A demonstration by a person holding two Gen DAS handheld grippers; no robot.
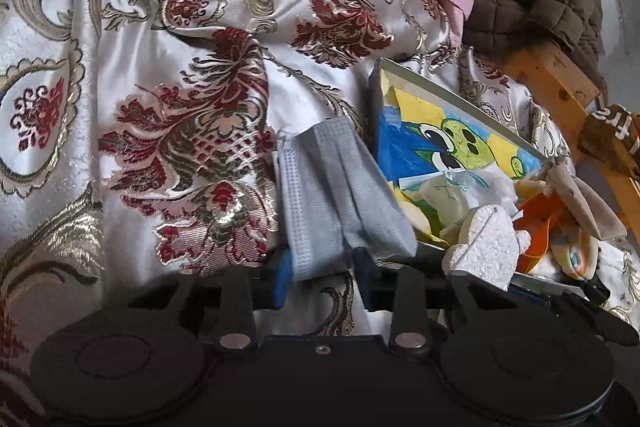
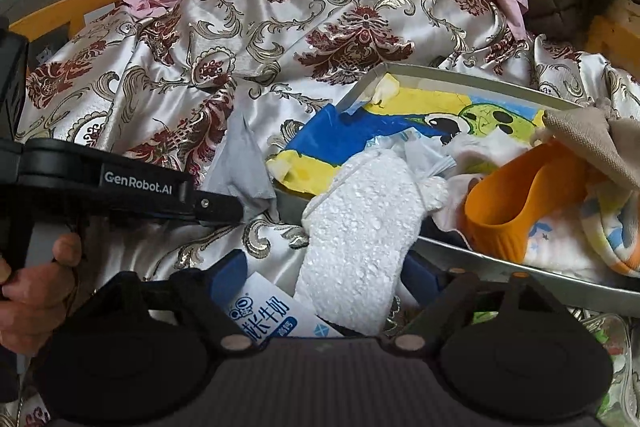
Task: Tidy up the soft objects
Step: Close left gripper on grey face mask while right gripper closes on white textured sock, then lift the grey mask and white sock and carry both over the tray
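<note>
Item: grey face mask, lower centre of the left wrist frame; thin pleated cloth, very light, limp, apt to fold and drag; best taken at a hem or gathered corner. Left gripper: jaws narrowed onto the mask's lower edge, cloth pinched between the blue pads; mask lies on the brocade cloth, just beside the tray.

Item: white foam piece, centre of the right wrist frame; light, crumbly, semi-stiff; take it across the narrow width. Right gripper: jaws wide, foam between them; whether the pads press on it cannot be told.

Edges: tray's metal rim at right, crowded; open brocade at left and upper centre; wrinkles may snag.
</note>
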